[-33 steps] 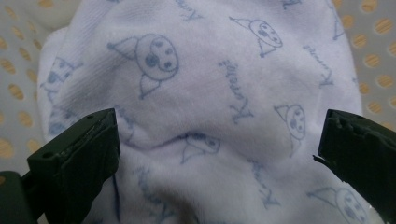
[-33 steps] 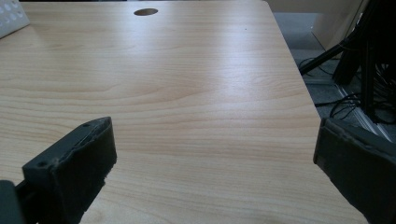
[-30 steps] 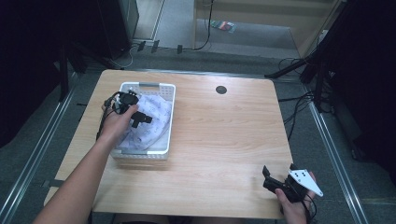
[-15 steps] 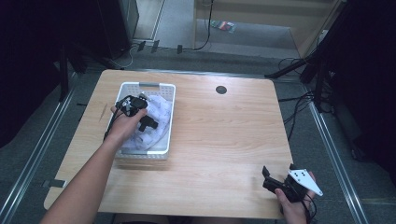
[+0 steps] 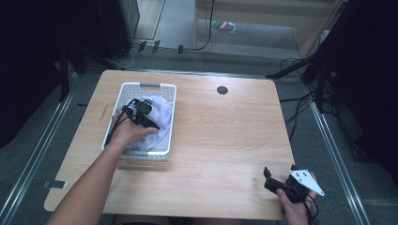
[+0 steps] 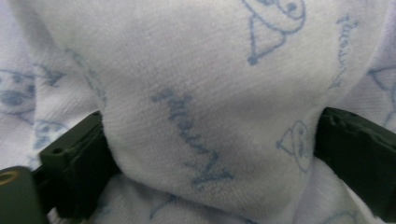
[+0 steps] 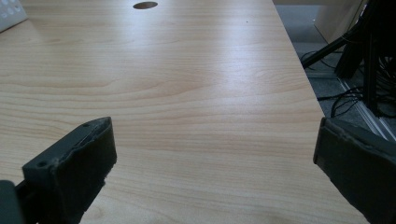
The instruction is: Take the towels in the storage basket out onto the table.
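A white plastic basket (image 5: 149,86) stands on the left part of the wooden table (image 5: 225,136). In it lies a crumpled white cloth (image 5: 162,110) with pale blue print. My left gripper (image 5: 146,121) points down into the basket. In the left gripper view a thick fold of the cloth (image 6: 210,84) bulges up between the wide-set jaws of the left gripper (image 6: 210,116); the jaws have just been closing on it and do not pinch it. My right gripper (image 5: 266,179) rests open at the table's near right corner, and in its own view the right gripper (image 7: 215,130) has bare wood between its jaws.
A round cable hole (image 5: 222,90) sits near the table's far edge, also visible as the cable hole (image 7: 145,5) ahead of the right gripper. Cables and stands (image 5: 300,70) lie on the floor beyond the table's right side. A corner of the basket (image 7: 9,11) shows far left.
My left hand has moved toward the near side of the basket and sunk into the cloth. The right hand and its gripper have kept still.
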`<state>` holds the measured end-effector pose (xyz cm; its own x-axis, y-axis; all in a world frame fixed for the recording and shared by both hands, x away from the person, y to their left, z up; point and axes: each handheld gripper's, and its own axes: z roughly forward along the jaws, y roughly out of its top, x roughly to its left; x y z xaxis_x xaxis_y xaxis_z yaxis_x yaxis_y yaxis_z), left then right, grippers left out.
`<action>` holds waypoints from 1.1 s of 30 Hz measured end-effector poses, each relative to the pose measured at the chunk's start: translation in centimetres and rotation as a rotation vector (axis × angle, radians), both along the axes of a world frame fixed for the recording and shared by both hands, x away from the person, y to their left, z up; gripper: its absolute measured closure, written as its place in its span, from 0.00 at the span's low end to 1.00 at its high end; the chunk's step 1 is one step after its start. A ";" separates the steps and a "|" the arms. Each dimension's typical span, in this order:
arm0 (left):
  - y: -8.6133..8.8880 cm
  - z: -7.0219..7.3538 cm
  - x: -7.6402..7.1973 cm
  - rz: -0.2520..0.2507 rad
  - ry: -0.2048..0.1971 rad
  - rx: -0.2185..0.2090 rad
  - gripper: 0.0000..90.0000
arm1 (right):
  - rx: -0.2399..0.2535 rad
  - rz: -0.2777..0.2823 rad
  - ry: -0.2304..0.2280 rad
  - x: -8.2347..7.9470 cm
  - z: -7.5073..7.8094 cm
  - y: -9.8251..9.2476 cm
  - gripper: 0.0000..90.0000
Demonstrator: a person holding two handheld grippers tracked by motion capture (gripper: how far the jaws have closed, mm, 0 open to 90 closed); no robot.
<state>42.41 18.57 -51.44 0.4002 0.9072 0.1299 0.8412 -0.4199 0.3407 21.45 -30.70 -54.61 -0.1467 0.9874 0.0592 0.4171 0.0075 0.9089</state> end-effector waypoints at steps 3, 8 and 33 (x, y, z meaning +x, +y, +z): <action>0.1 0.3 0.0 0.010 -0.006 0.015 0.14 | 0.004 -0.001 0.001 0.0 0.0 0.0 0.00; 0.4 0.8 -0.1 0.009 -0.031 0.069 0.45 | 0.005 -0.001 0.002 0.0 0.0 0.0 0.00; 3.0 5.4 -0.6 0.067 -0.020 -0.100 0.68 | 0.003 0.026 0.003 0.0 0.0 0.0 0.00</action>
<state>41.78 21.55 -46.04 0.3366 0.9406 0.0445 0.8589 -0.3260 0.3951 21.46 -30.72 -54.60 -0.1724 0.9830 0.0627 0.4198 0.0157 0.9075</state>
